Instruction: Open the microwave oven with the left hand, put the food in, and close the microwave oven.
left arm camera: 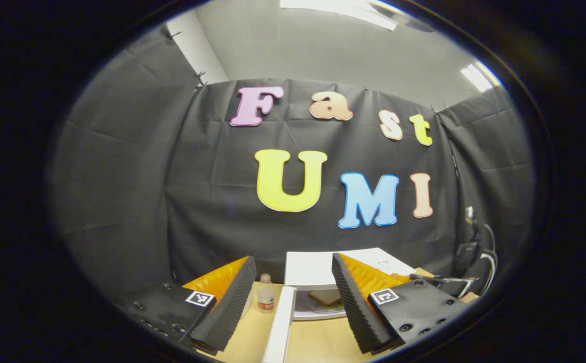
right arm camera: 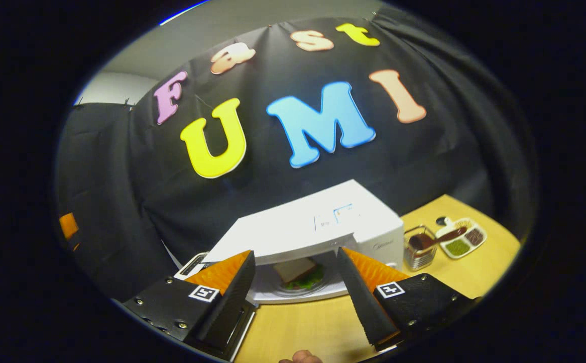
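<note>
Left gripper (left arm camera: 288,302): held wide open, nothing gripped, in front of the microwave.
Right gripper (right arm camera: 298,287): spread wide, empty, before the microwave.
Door (left arm camera: 279,325): swung open at the microwave's left.
Microwave (right arm camera: 303,232): stood on the table (right arm camera: 303,322).
Sandwich (right arm camera: 293,269): seen on a plate (right arm camera: 318,290) inside the microwave.
Bottle (left arm camera: 265,292): left of the microwave.

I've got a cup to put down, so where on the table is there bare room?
The table is bare in front of the microwave, beyond the right claw. There is also bare wood between the small bottle and the open door. Right of the microwave it's crowded: a wire holder and sauce dish.
</note>
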